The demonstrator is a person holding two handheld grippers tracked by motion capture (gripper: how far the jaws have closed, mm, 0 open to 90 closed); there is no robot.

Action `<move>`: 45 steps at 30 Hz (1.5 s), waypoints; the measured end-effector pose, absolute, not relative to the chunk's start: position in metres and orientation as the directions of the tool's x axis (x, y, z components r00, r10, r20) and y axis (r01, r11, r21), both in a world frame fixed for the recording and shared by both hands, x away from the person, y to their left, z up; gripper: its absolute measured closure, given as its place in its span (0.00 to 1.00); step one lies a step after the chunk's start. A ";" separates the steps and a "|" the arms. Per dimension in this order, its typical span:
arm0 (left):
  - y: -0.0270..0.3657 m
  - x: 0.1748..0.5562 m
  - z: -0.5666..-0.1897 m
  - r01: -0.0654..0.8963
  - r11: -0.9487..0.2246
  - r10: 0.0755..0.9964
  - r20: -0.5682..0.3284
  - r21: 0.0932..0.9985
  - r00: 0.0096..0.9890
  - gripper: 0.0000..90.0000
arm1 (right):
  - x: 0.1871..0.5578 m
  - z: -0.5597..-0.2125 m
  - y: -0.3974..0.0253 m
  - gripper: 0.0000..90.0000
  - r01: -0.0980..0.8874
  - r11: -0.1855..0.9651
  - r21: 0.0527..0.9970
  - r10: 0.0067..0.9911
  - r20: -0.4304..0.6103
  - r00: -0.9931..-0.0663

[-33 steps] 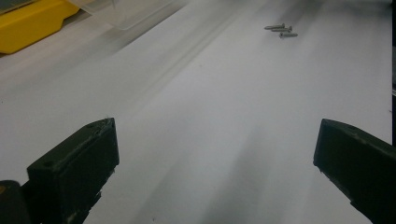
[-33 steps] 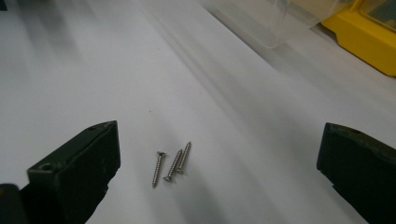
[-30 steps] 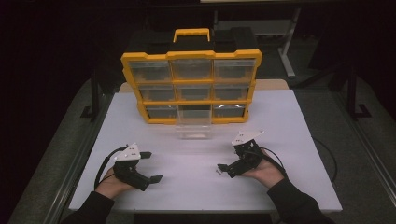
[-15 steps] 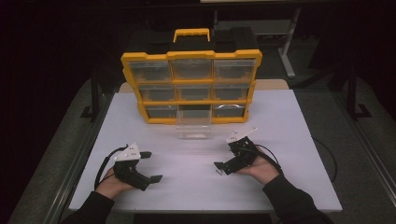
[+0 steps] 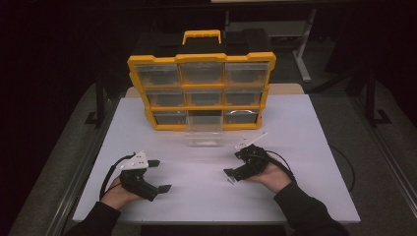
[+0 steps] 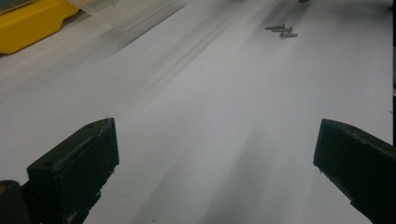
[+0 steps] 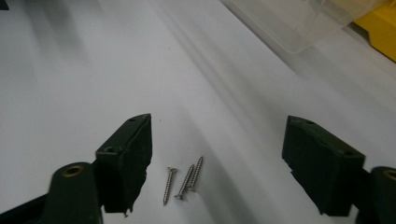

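Three small silver screws (image 7: 182, 182) lie side by side on the white table (image 5: 196, 167). My right gripper (image 7: 217, 168) stands open just over them, with the screws between its jaws, nearer the left one. In the high view the screws (image 5: 230, 181) show as a small speck below the right gripper (image 5: 235, 163). My left gripper (image 5: 161, 175) rests open at the table's front left with nothing between its jaws. From the left gripper (image 6: 215, 172) the screws (image 6: 281, 31) show far ahead.
A yellow organizer (image 5: 201, 91) with clear drawers stands at the back centre. One clear drawer (image 5: 204, 135) is pulled out onto the table in front of it, near the right gripper. The table's edges drop to a dark floor.
My right gripper has shifted a little to the left, over the screws. The left gripper has stayed where it was.
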State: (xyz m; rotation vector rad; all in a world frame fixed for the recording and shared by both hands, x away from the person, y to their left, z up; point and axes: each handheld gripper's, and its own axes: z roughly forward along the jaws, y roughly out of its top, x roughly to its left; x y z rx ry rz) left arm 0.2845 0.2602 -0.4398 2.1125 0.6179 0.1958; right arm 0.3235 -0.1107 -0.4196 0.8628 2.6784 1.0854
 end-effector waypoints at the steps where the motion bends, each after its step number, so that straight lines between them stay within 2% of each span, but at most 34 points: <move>1: 0.260 0.284 -0.440 0.356 -0.471 0.498 -0.090 0.807 0.863 0.00 | 0.324 -0.420 -0.111 0.31 0.463 0.579 0.671 0.551 0.097 -0.829; 9: 0.260 0.285 -0.440 0.356 -0.472 0.497 -0.090 0.807 0.863 0.00 | 0.324 -0.421 -0.110 0.46 0.495 0.583 0.645 0.562 0.119 -0.818; 11: 0.260 0.284 -0.440 0.358 -0.471 0.498 -0.092 0.807 0.863 0.00 | 0.324 -0.421 -0.110 0.47 0.495 0.585 0.643 0.561 0.120 -0.819; 18: 0.260 0.285 -0.440 0.356 -0.470 0.497 -0.091 0.808 0.863 0.00 | 0.324 -0.423 -0.109 0.65 0.500 0.609 0.616 0.548 0.129 -0.827; 23: 0.260 0.285 -0.440 0.356 -0.470 0.498 -0.091 0.808 0.862 0.00 | 0.324 -0.425 -0.108 0.72 0.500 0.623 0.601 0.545 0.125 -0.829; 35: 0.259 0.285 -0.440 0.361 -0.468 0.503 -0.093 0.806 0.859 0.00 | 0.323 -0.432 -0.101 0.85 0.512 0.657 0.554 0.534 0.138 -0.834; 45: 0.259 0.285 -0.440 0.362 -0.469 0.503 -0.093 0.805 0.859 0.00 | 0.323 -0.435 -0.099 0.89 0.514 0.669 0.537 0.537 0.129 -0.834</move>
